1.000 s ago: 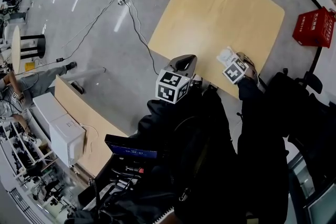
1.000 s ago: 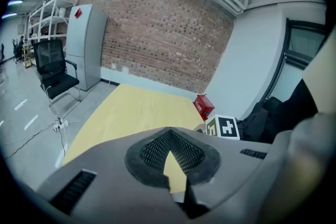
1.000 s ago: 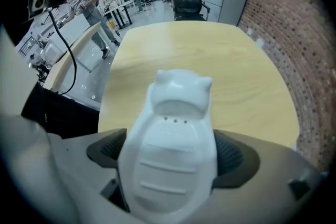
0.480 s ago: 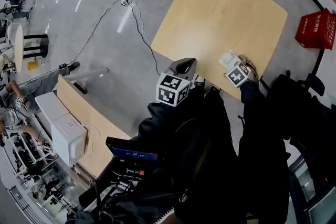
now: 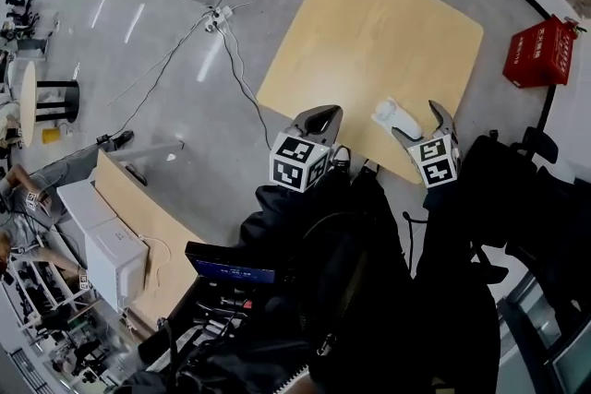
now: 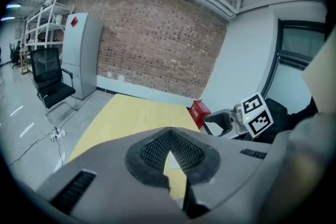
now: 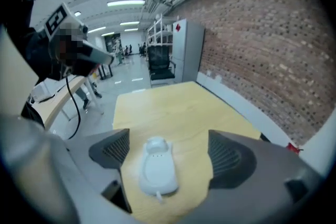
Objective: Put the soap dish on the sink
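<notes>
The white soap dish (image 5: pixel 391 116) lies flat on the light wooden table (image 5: pixel 369 32), near its front edge. My right gripper (image 5: pixel 420 125) stands open just behind it, one jaw on either side, touching nothing. In the right gripper view the soap dish (image 7: pixel 157 165) rests on the table between the spread pads (image 7: pixel 113 147) of the right gripper (image 7: pixel 170 150). My left gripper (image 5: pixel 318 119) hovers shut and empty at the table's near left edge. In the left gripper view its jaws (image 6: pixel 170 152) are closed, and the right gripper (image 6: pixel 231 120) shows beyond.
A red crate (image 5: pixel 540 51) sits on the floor right of the table. Cables and a power strip (image 5: pixel 218 13) run across the floor at left. A desk with white boxes (image 5: pixel 115 240) stands at lower left. An office chair (image 7: pixel 160 63) and grey cabinet (image 7: pixel 187 50) stand beyond the table.
My right gripper was at the soap dish before; now it has drawn back toward me with open jaws, and the dish lies free on the table. The left gripper has barely moved.
</notes>
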### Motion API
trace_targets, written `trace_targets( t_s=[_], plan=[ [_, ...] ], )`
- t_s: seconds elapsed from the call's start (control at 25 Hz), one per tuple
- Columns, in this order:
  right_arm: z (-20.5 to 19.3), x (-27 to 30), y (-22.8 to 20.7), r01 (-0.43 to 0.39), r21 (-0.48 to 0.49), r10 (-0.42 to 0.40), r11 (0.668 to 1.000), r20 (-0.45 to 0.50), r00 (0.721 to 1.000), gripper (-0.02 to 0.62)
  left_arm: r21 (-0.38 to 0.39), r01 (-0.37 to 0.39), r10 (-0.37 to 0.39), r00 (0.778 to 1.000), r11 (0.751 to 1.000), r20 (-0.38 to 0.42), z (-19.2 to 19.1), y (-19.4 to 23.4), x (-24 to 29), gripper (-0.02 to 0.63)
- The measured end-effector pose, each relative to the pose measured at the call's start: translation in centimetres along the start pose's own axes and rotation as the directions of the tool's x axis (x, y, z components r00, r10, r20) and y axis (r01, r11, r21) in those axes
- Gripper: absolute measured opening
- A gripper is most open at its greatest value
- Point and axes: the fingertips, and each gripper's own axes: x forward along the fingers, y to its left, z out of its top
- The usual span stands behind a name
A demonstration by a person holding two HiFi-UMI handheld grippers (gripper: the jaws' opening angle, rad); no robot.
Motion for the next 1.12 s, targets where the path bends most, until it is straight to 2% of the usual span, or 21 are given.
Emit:
trace_targets(
  t_s=[0.04, 0.08, 0.12, 0.16, 0.24, 0.28, 0.32, 0.44, 0.6, 0.84, 1.12],
  plan=[
    [1.3, -1.9, -0.6, 0.035, 0.019, -0.036, 0.999, 0.046, 0.998, 0.473, 0.008, 0.009, -0.009, 1.0, 1.0, 0.014, 0.8, -0.4, 0.0, 0.002],
    [2.5, -3.8, -1.3, 0.077, 0.039, -0.08, 0.996, 0.089, 0.993, 0.411, 0.017, 0.017, -0.018, 0.999, 1.0, 0.028, 1.7, -1.0, 0.0, 0.002],
    [3.6, -5.7, -2.1, 0.123, 0.061, -0.13, 0.991, 0.13, 0.983, 0.32, 0.028, 0.026, -0.028, 0.999, 0.999, 0.045, 2.6, -1.5, 0.1, 0.002],
    [4.7, -7.5, -2.8, 0.167, 0.084, -0.179, 0.982, 0.166, 0.97, 0.246, 0.04, 0.035, -0.038, 0.997, 0.999, 0.063, 3.5, -2.1, 0.2, 0.002],
    [6.6, -10.8, -3.8, 0.232, 0.14, -0.26, 0.963, 0.233, 0.937, 0.161, 0.066, 0.05, -0.057, 0.993, 0.997, 0.103, 5.4, -3.2, 0.0, 0.002],
    [7.5, -12.4, -4.1, 0.253, 0.173, -0.292, 0.952, 0.263, 0.92, 0.095, 0.079, 0.058, -0.067, 0.99, 0.995, 0.123, 6.3, -3.7, -0.2, 0.002],
    [8.3, -13.8, -4.4, 0.265, 0.206, -0.317, 0.942, 0.292, 0.902, 0.066, 0.091, 0.067, -0.079, 0.987, 0.994, 0.141, 7.3, -4.2, -0.5, 0.002],
    [10.6, -17.9, -5.0, 0.272, 0.283, -0.367, 0.92, 0.379, 0.849, 0.027, 0.129, 0.09, -0.114, 0.975, 0.988, 0.192, 10.2, -5.9, -1.3, 0.002],
    [13.4, -22.4, -6.0, 0.302, 0.304, -0.417, 0.904, 0.466, 0.781, 0.009, 0.184, 0.098, -0.147, 0.951, 0.978, 0.272, 14.2, -7.7, -2.1, 0.002],
    [16.4, -27.1, -6.2, 0.357, 0.314, -0.473, 0.88, 0.521, 0.71, 0.008, 0.242, 0.095, -0.18, 0.916, 0.966, 0.358, 18.5, -9.6, -4.1, 0.002],
    [18.8, -30.7, -6.5, 0.422, 0.292, -0.51, 0.858, 0.569, 0.645, 0.008, 0.279, 0.064, -0.187, 0.879, 0.958, 0.439, 21.9, -10.9, -6.1, 0.002]
  ],
)
